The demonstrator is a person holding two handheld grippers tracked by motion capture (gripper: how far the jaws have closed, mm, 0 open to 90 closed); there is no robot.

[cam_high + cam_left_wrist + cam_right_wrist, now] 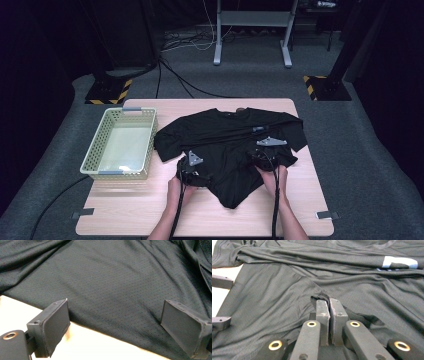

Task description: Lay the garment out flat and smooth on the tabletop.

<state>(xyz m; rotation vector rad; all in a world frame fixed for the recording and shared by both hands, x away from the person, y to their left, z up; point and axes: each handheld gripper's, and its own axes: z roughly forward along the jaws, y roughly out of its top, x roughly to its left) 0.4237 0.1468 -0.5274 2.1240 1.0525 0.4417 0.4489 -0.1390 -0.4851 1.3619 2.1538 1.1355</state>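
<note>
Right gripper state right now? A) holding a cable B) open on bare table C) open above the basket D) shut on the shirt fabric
D: in the right gripper view the right gripper has its fingers pressed together, with a fold of the black shirt pinched between them.

We see a black mesh T-shirt (227,142) lying crumpled at frame centre, collar uppermost, lower hem bunched toward the bottom.

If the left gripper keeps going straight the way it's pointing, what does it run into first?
Most likely the black T-shirt. The left gripper has its jaws open, straddling the shirt's near edge over the wooden table, with mesh fabric directly ahead. Depth is hard to judge, but nothing else lies in that line.
</note>
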